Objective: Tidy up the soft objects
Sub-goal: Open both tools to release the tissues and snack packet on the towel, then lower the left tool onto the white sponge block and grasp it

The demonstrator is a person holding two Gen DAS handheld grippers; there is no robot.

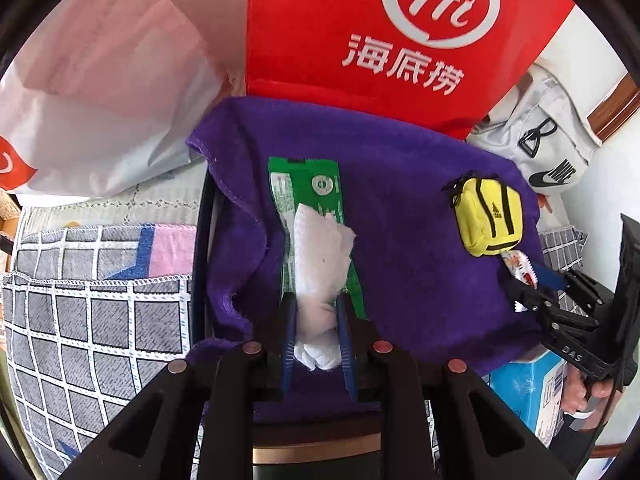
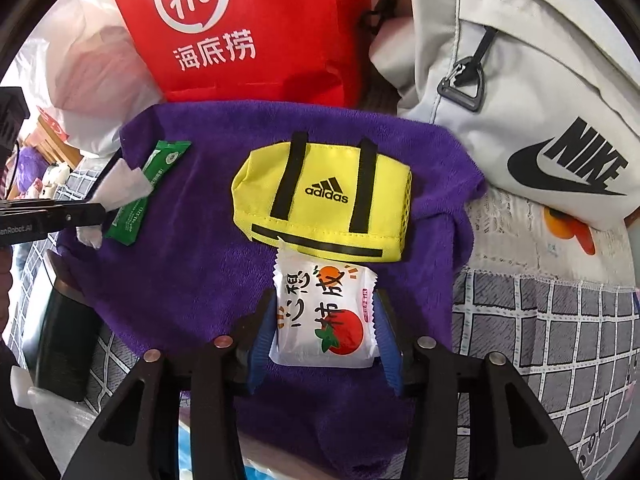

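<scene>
both sets of jaws carry something: left gripper [image 1: 316, 320] is clenched on a crumpled white tissue [image 1: 320, 264], low centre of its view, over a glossy green wipes packet [image 1: 316, 196]. right gripper [image 2: 324, 332] straddles a slick, pillow-shaped snack packet [image 2: 326, 320] at lower centre, pads apparently slack beside it. judging by this, sorting is partway: a boxy yellow adidas pouch [image 2: 324, 200] already lies mid-frame on the fuzzy purple towel [image 2: 192, 280]; tissue and snack still need settling.

towel [image 2: 192, 280]: under everything
pouch [image 2: 324, 200]: on towel, middle
wipes packet [image 2: 148, 196]: left of pouch
snack packet [image 2: 324, 320]: touching pouch's near edge
</scene>
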